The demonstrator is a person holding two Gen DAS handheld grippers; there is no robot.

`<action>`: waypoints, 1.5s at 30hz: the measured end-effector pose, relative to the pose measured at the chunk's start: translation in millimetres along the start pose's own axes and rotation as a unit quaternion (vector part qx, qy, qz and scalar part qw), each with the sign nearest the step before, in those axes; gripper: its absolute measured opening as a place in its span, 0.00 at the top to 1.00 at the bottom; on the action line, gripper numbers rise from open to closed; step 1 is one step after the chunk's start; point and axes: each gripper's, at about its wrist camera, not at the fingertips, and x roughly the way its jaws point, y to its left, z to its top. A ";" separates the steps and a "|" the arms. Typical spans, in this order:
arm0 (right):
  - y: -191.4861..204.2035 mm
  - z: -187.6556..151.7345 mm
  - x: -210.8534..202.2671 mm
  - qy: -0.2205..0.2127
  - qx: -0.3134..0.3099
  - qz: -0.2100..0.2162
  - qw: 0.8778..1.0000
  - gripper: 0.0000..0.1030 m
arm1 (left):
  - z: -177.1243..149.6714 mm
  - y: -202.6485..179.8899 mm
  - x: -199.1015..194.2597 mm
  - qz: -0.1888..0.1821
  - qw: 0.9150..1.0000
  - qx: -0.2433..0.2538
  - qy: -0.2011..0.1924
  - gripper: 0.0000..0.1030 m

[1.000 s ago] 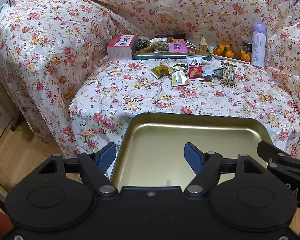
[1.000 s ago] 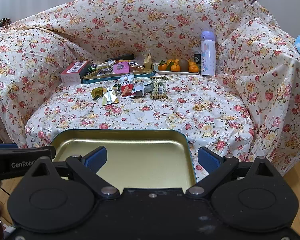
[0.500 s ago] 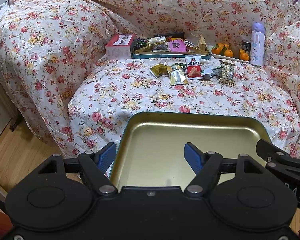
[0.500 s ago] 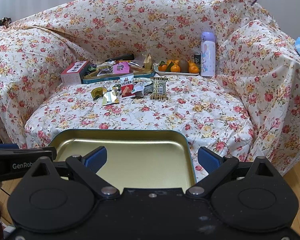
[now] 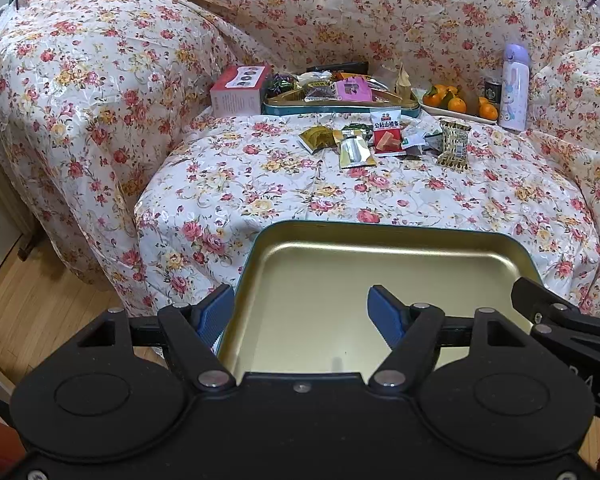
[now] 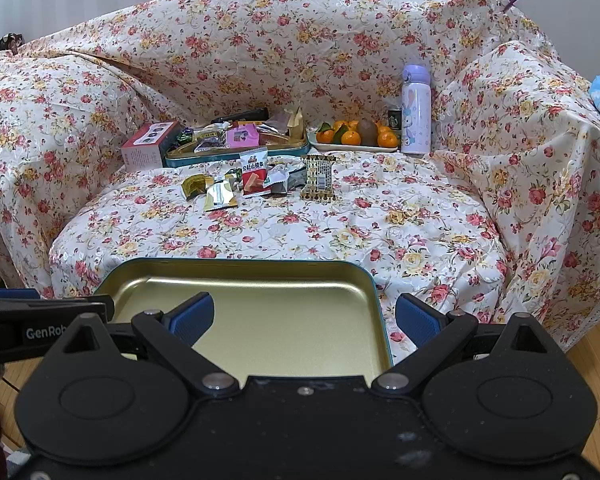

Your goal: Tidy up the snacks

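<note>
**Empty tin at the sofa edge, snacks waiting further back**

Between my two grippers sits the empty gold tin tray (image 5: 380, 276), its teal rim at the near edge of the flowered sofa seat (image 5: 260, 184). My left gripper (image 5: 302, 312) stands wide, its blue pads straddling the tray's left rim, one outside and one over the floor of the tin; whether either pad touches metal I cannot tell. My right gripper (image 6: 302, 318) is just as wide across the right rim.

The loose snack packets (image 6: 256, 182) lie well apart from this tray, near the filled tin (image 6: 236, 150) at the back. I judge the step is settling the empty tray flat before fetching them. To do it well I should keep both sides level, let go together, and check that the rim does not overhang the cushion.

Writing I can read: Chinese characters on the red packet (image 5: 387, 132), a Starbucks logo on the small dark can (image 5: 493, 90), "GenRob" on the other gripper's body in the right wrist view. The pink box (image 5: 238, 92) carries print too small to read.
</note>
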 end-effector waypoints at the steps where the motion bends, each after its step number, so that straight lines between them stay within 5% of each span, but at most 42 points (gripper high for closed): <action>1: 0.3 -0.2 0.0 0.000 0.000 0.000 1.000 0.01 | -0.1 0.1 0.0 0.000 1.000 0.000 0.000 0.28; 37: 3.0 -2.5 -0.7 0.000 -0.007 0.005 1.000 0.01 | -2.2 1.9 5.0 -0.002 1.000 -0.008 0.020 0.38; 45: 3.5 -5.3 7.3 0.023 -0.008 0.014 1.000 0.17 | -3.0 8.9 11.8 0.011 0.999 -0.036 0.023 0.39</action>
